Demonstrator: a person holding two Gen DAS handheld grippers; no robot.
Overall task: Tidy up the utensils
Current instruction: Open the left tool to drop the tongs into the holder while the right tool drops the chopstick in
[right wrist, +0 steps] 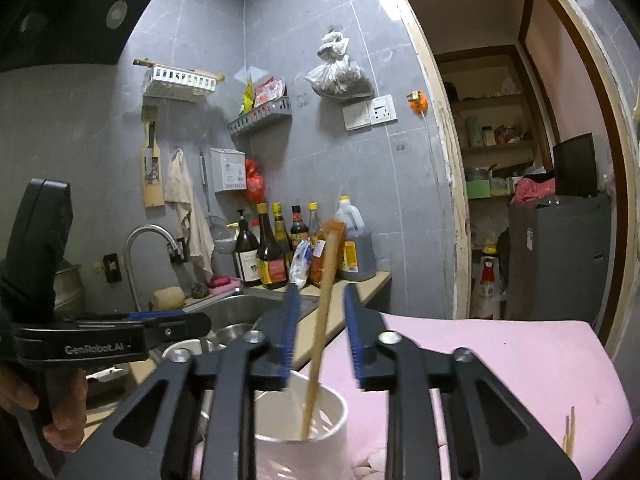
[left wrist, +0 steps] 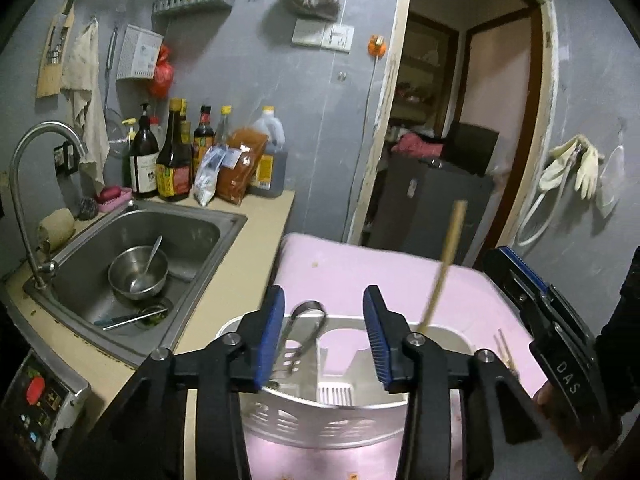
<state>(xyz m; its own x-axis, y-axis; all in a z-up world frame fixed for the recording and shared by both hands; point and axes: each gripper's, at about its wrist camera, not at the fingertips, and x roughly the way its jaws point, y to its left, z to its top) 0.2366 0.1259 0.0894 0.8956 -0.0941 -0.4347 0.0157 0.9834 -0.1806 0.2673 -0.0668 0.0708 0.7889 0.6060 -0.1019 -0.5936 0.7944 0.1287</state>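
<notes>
A white slotted utensil holder stands on a pink mat; it also shows in the right wrist view. Metal tongs stand in its left part. A wooden chopstick leans in its right part, blurred; in the right wrist view the chopstick stands between the fingers without touching them. My left gripper is open above the holder. My right gripper is open around the chopstick. More chopsticks lie on the mat at the right.
A steel sink at the left holds a bowl with a spoon and more utensils. Sauce bottles stand on the counter behind it. A doorway opens at the right. A stove panel is at the lower left.
</notes>
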